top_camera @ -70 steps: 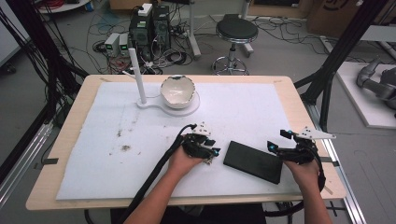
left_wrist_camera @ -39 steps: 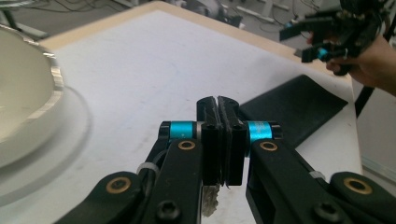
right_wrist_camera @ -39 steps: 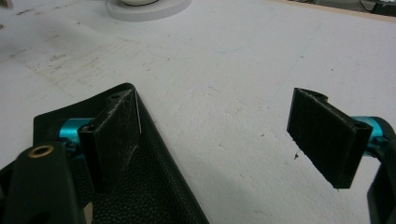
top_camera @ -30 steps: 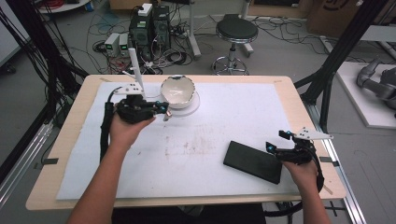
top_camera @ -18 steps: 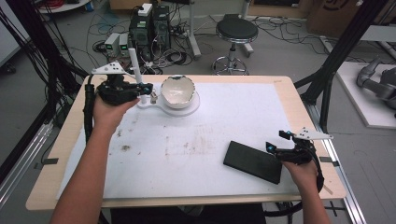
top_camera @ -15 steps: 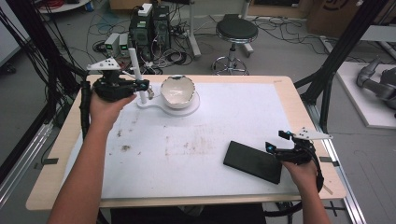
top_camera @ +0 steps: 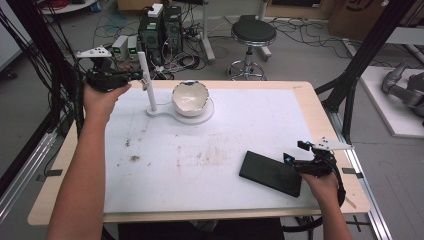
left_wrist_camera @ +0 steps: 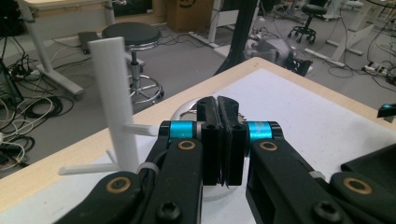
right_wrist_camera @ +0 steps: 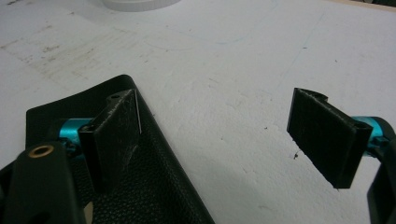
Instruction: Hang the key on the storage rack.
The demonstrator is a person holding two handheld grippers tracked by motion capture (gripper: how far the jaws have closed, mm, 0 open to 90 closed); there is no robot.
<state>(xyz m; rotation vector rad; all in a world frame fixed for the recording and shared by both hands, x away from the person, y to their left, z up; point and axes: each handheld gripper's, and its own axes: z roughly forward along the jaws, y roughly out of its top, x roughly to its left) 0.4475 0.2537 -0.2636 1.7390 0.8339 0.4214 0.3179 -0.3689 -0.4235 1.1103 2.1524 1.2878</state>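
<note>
white stand [top_camera: 146, 82], black case [top_camera: 270, 173]

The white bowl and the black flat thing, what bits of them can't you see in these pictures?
- White bowl: in the left gripper view the shut left gripper covers most of it.
- Black case: right gripper view, cut off by the bottom edge; a pad of the open right gripper overlaps it.
- What the bowl holds: high view, too small to tell.
</note>
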